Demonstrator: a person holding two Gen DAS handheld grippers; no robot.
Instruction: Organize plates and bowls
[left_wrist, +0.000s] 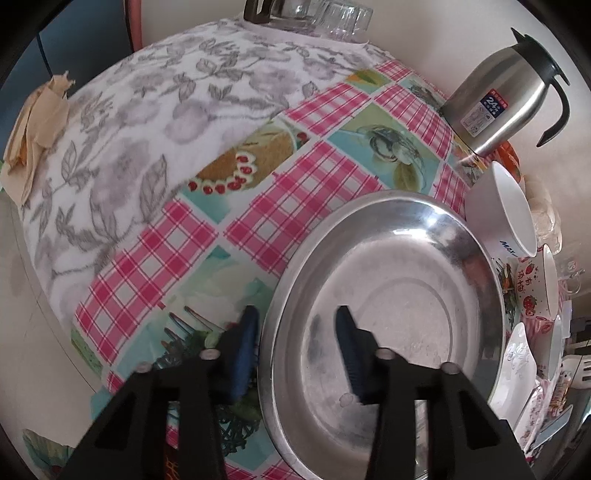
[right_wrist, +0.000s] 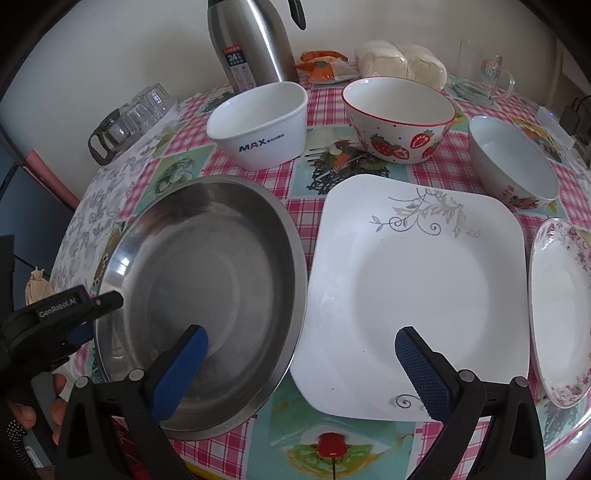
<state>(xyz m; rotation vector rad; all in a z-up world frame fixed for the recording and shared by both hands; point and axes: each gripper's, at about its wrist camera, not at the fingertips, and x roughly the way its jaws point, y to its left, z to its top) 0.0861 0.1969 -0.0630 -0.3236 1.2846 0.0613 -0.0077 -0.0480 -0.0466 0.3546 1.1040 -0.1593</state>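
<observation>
Steel plate (right_wrist: 207, 280) — left gripper (left_wrist: 295, 343) straddles its rim, jaws narrowed, grip unclear; right gripper (right_wrist: 299, 373) wide, empty — nothing stacked yet.

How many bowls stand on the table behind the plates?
3. The square white bowl is beside the steel jug, the strawberry bowl is in the middle, the grey-blue bowl is farthest right. Others may be out of view.

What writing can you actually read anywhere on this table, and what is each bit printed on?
"MAX" on the square white bowl; the small characters after it are blurred.
"24" on the steel flask label; the rest is too small.
"GenRobot.AI" on the left gripper.
Red characters on the grey bowl: unreadable.
</observation>
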